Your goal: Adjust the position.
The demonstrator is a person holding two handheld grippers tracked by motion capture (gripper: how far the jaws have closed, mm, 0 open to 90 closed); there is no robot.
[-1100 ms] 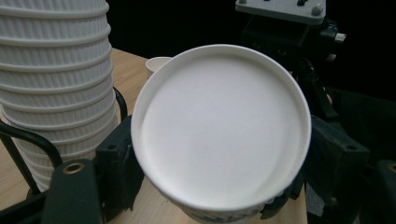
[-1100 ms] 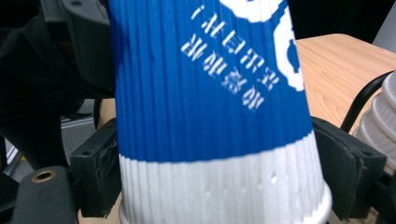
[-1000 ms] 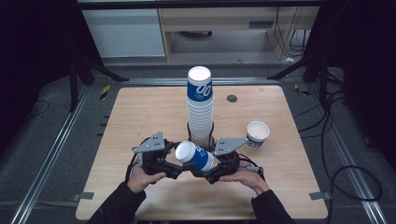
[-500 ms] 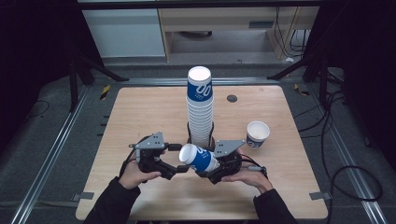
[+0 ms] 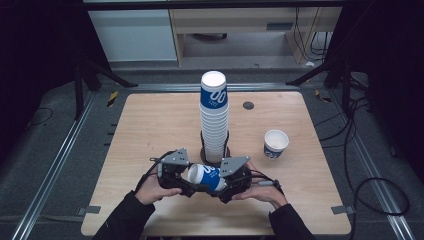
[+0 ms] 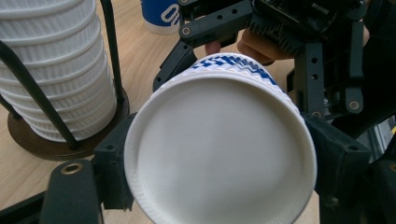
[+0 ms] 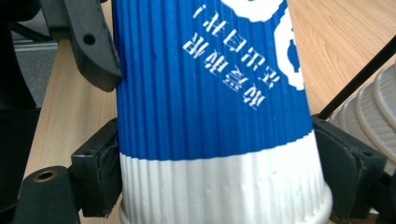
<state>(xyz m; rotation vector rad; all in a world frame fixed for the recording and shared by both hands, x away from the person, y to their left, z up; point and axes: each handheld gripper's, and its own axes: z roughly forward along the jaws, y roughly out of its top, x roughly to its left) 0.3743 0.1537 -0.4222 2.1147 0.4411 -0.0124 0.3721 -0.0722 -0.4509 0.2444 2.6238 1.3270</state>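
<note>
So the cup (image 5: pixel 204 177) is lying on its side in mid-air, just in front of the stack (image 5: pixel 214 120), held between both grippers. The right gripper (image 5: pixel 231 181) is clamped on the cup's wall near the rim end; in the right gripper view both pads are pressed flat against the ribbed sleeve. The left gripper (image 5: pixel 181 179) is at the other end, and its jaws have just been closing. In the left gripper view its pads sit tight on either side of the cup's white base, so I'd call that a grip too. My guess at why it takes two hands: the cups nest tightly, so one end gets pinned while the other is pulled or twisted free.

The stack stands upside down on a dark wire holder (image 5: pixel 215 151), which keeps it from tipping. Another single cup (image 5: pixel 275 143) stands upright, mouth up, to the right of the stack on the table (image 5: pixel 130 150), well apart from it.

Writing: the held cup has a blue ribbed sleeve with a white logo and a line of white text, upside down in the right gripper view. It looks Korean, but I can't read it reliably. The stack's top cup carries the same white logo.
</note>
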